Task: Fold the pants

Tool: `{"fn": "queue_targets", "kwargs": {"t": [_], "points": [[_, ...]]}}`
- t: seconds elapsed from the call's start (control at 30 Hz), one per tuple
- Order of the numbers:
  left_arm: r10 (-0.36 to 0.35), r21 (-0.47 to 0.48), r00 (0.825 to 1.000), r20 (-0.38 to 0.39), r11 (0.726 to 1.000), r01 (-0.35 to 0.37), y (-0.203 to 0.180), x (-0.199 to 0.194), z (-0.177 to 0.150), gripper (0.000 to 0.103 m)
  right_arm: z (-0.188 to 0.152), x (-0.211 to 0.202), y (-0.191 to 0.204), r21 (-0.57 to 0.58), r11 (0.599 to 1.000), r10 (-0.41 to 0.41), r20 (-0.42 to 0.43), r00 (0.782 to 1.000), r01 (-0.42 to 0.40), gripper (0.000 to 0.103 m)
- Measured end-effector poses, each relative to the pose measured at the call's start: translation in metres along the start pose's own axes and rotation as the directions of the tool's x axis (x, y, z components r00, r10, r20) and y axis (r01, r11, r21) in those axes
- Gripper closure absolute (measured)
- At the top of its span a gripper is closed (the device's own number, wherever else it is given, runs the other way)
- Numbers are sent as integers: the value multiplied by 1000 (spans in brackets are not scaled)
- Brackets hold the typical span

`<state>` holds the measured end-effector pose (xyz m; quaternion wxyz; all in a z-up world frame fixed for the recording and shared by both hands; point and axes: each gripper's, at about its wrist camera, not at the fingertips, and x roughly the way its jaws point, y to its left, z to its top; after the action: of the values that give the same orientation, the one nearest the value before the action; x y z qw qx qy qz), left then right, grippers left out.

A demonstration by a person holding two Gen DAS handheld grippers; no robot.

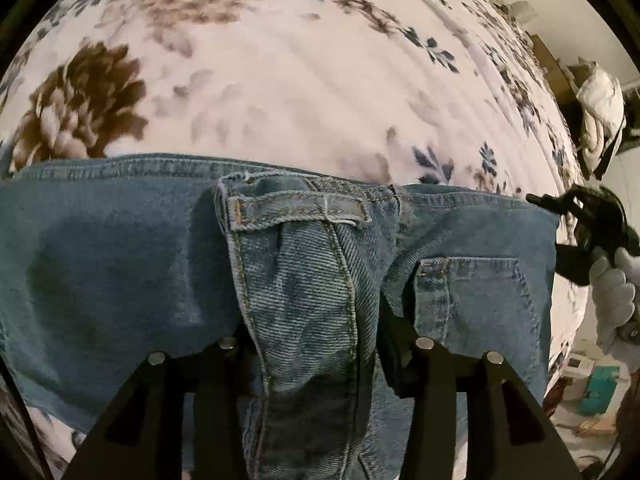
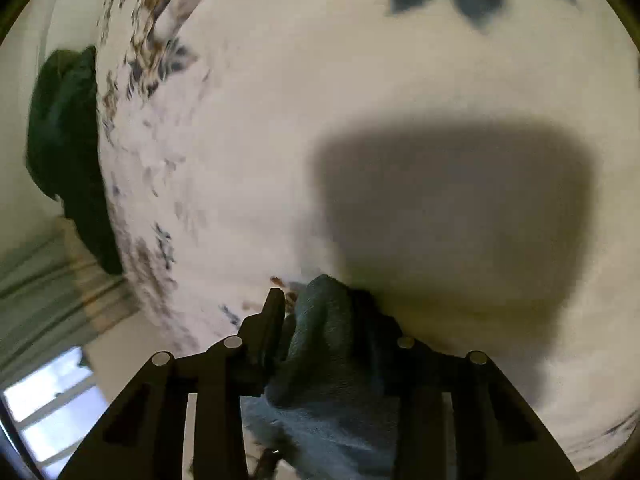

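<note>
A pair of blue denim pants [image 1: 304, 280] lies across a white bedspread printed with brown and blue flowers [image 1: 280, 92], its stitched waistband running from nine to three o'clock in the left wrist view. A bunched ridge of denim with a belt loop on top rises toward six o'clock, between the black fingers of the left gripper [image 1: 316, 356]; those fingers stand partly apart on either side of it, and whether their pads press the cloth cannot be told. At three o'clock a gloved hand [image 1: 612, 296] holds the right gripper [image 1: 536, 200] at the pants' edge. In the right wrist view, the right gripper [image 2: 320, 312] pinches a thick fold of denim between narrowed fingers.
</note>
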<state>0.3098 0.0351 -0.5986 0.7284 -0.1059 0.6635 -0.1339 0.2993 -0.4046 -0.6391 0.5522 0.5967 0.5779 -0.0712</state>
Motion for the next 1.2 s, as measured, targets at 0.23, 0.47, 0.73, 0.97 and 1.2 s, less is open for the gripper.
{"fn": "queue_targets", "kwargs": {"t": [0.23, 0.47, 0.73, 0.97, 1.2], "points": [[-15, -77, 996, 83, 997, 22, 3, -35, -5, 25, -39, -45, 64, -339, 919, -148, 173, 974, 200, 17], [-88, -220, 960, 267, 964, 150, 53, -90, -60, 0, -158, -30, 78, -600, 723, -262, 221, 939, 343, 17], [-43, -691, 932, 359, 659, 296, 197, -77, -135, 2, -239, 22, 25, -626, 675, -309, 241, 920, 391, 15], [-43, -768, 902, 430, 507, 391, 234, -55, -120, 2, -249, 38, 20, -616, 678, -307, 257, 916, 400, 15], [77, -697, 861, 502, 626, 350, 216, -83, -101, 83, -245, 56, 35, -622, 663, -321, 266, 909, 417, 15]]}}
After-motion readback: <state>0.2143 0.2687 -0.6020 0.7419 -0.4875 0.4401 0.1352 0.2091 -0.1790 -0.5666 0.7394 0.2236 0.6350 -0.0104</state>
